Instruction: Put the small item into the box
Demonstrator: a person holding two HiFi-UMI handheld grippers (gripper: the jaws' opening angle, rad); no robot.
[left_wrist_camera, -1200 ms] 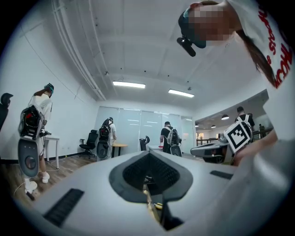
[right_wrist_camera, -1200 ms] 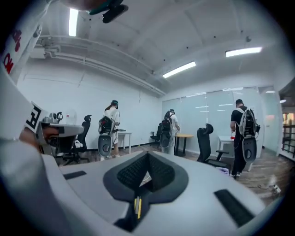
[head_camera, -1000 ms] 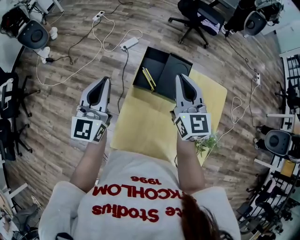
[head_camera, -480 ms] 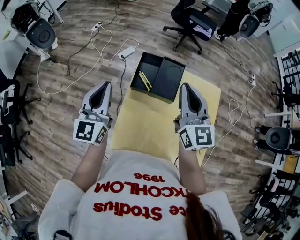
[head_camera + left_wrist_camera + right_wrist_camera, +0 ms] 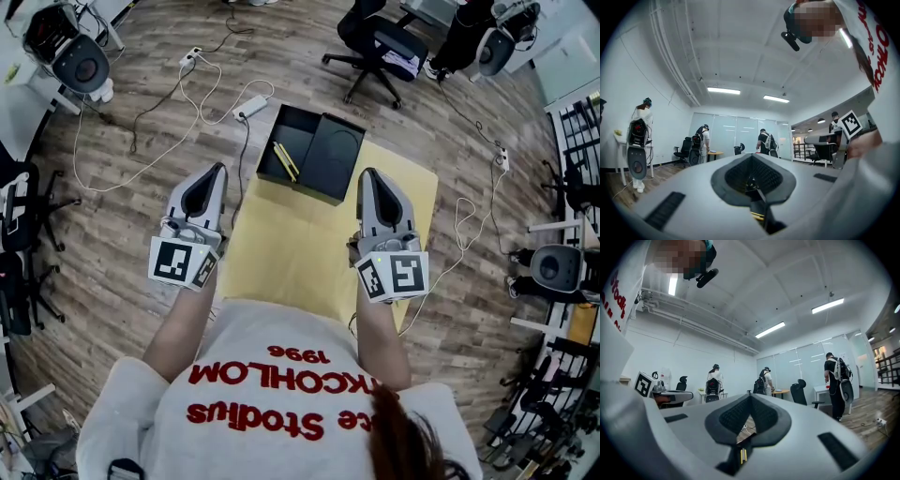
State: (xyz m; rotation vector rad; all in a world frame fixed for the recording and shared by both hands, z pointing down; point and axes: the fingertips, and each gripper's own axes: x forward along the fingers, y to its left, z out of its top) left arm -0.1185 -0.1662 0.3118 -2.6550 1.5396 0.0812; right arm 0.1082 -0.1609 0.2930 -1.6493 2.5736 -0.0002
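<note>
An open black box (image 5: 292,141) sits at the far edge of the yellow tabletop (image 5: 309,253), its lid (image 5: 333,159) lying next to it on the right. Thin yellow sticks (image 5: 284,160) lie inside the box. My left gripper (image 5: 217,170) hovers over the table's left edge, short of the box, with its jaws together and nothing in them. My right gripper (image 5: 367,175) hangs over the table's right half, just short of the lid, shut and empty. The left gripper view shows closed jaws (image 5: 751,158), and so does the right gripper view (image 5: 750,398); both look out across the room.
White cables and a power strip (image 5: 251,106) trail over the wooden floor left of the table. A black office chair (image 5: 380,52) stands beyond the box. Several people (image 5: 834,380) with backpack rigs stand by desks in the room.
The box has drifted slightly up and left in the head view. A green sprig near the right gripper's cube a second ago is out of sight. Both grippers hold nearly the same pose.
</note>
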